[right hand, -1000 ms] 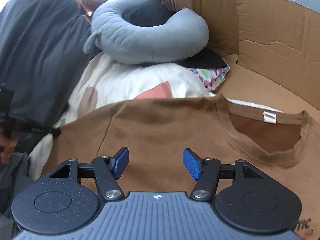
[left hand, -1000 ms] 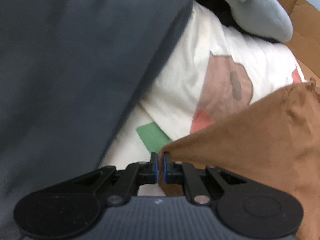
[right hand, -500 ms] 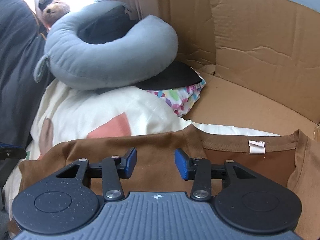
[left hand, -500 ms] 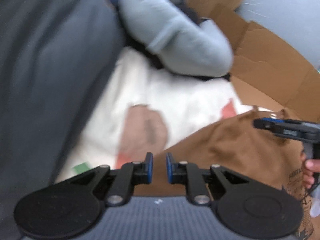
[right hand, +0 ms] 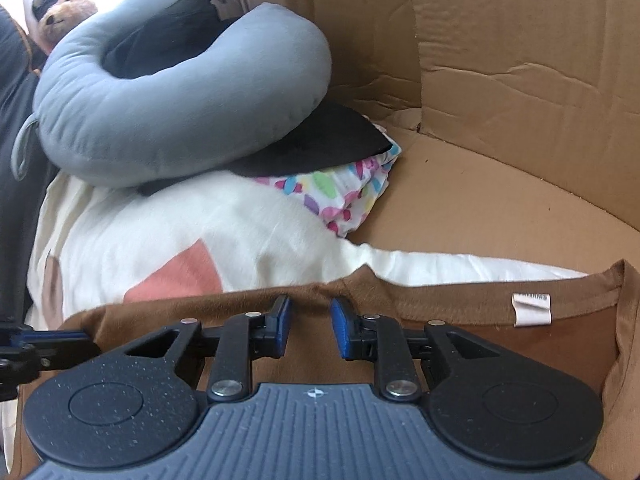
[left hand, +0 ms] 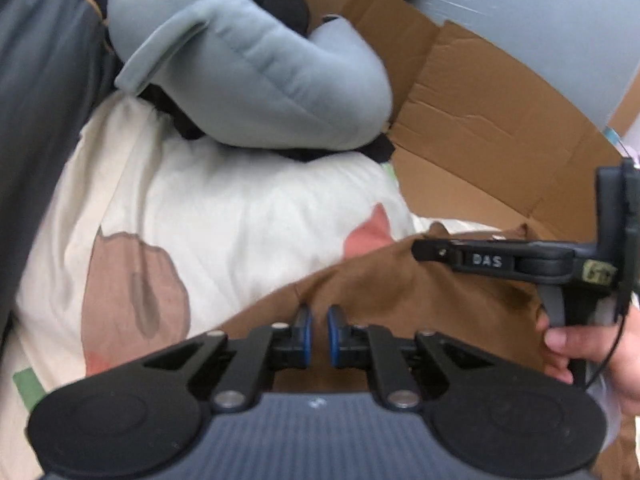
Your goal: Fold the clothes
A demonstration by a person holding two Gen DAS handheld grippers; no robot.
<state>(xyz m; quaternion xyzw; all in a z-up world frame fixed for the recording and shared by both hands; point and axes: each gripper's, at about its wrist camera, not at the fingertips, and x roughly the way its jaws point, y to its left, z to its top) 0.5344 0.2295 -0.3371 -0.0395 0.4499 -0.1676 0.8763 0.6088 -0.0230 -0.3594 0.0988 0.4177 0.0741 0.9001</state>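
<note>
Below, brown T-shirt spread flat, white neck label showing, left tongs and right tongs slightly parted, empty.

Ahead of me a grey U-shaped pillow lies on a black cloth, over a flowered fabric and cream blanket. Cardboard walls stand behind; a teddy bear sits far left.

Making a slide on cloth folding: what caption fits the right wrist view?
Right gripper open over the brown T-shirt's top edge, grey neck pillow behind.
</note>
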